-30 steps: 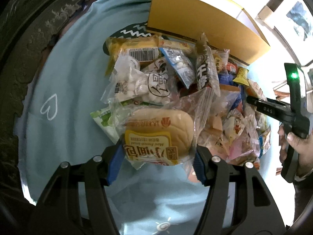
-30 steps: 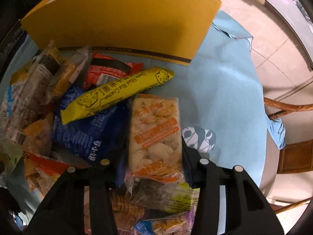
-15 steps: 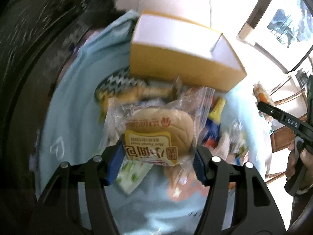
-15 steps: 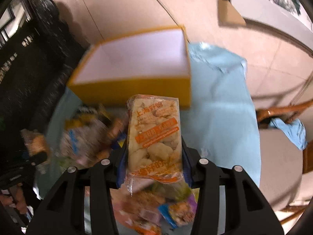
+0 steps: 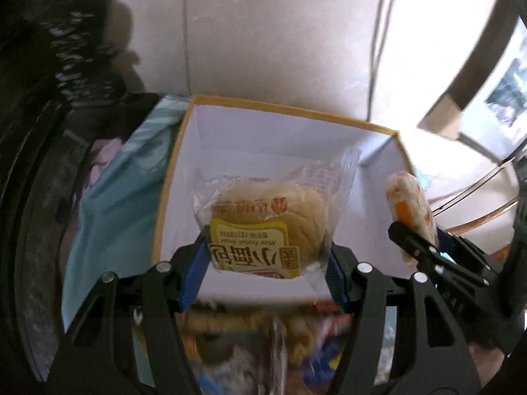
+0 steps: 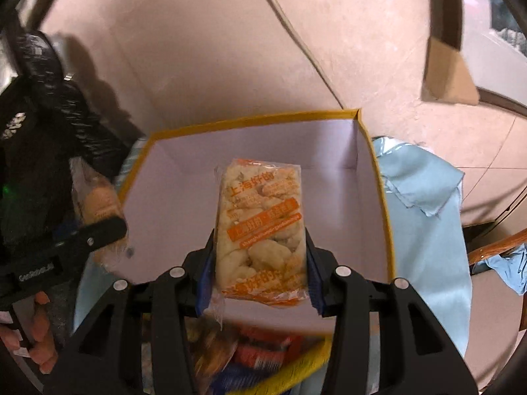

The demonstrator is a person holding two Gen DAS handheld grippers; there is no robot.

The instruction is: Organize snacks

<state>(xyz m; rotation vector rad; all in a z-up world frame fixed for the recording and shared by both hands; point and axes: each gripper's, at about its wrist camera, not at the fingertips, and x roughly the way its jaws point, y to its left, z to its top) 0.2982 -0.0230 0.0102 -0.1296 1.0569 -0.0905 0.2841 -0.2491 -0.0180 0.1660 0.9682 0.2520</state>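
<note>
A tiled floor (image 6: 230, 49) surrounds the blue tablecloth (image 6: 425, 217). Unlike a second ago, both grippers now hang over the open yellow box (image 5: 184, 151), its white interior bare. The left gripper (image 5: 268, 263) clamps a bagged bun (image 5: 270, 210); the right gripper (image 6: 260, 263) clamps an orange cracker pack (image 6: 260, 230).

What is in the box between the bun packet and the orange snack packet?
Nothing: in both wrist views the yellow box shows only bare white floor between the bun packet and the orange snack packet.
</note>
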